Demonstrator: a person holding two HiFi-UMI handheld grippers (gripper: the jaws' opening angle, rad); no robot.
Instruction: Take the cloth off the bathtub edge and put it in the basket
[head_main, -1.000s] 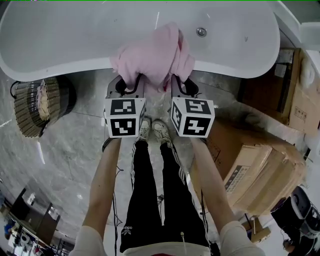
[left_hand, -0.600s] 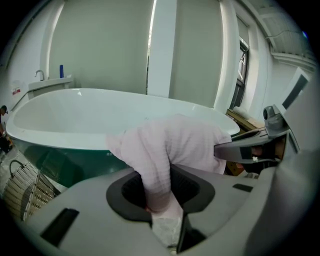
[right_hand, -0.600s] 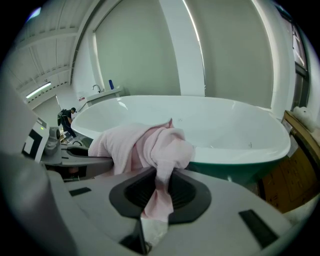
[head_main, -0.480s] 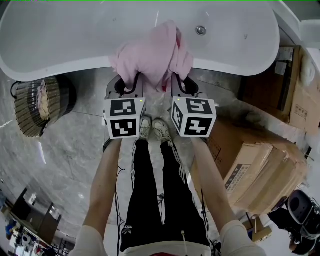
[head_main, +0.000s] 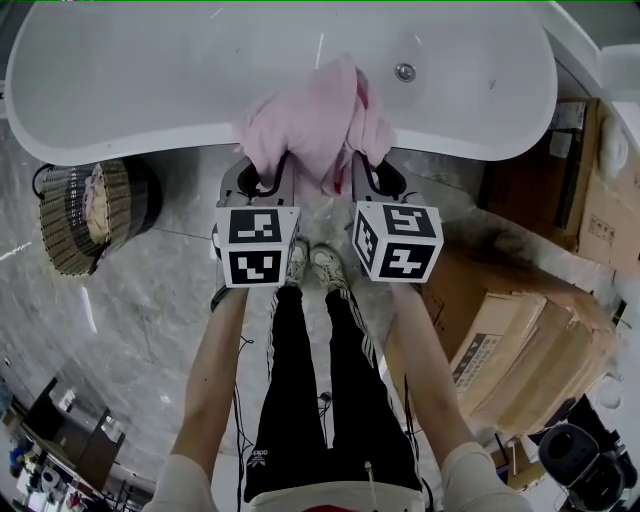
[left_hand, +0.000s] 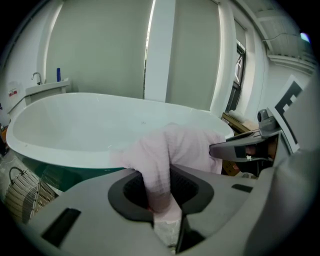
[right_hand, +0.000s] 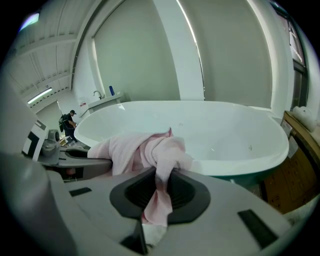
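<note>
The basket sits on the floor at the left, just beside the bathtub. It is round and woven, dark outside with lighter ribs, and something pale lies inside it (I can't make out what). The tub's white basin is smooth and glossy, with a small round metal fitting on its inner wall.

The cloth is not in the basket. It is bunched on the tub's near rim, pink and soft, with a fine waffle weave and loose folds spilling over both sides.

My left gripper has just been closing its jaws, and a thick fold of the cloth is pinched between the dark ribbed pads. My right gripper pinches a narrower, twisted tail of the same cloth.

Creased cardboard boxes are stacked at the right on the grey marbled floor.
</note>
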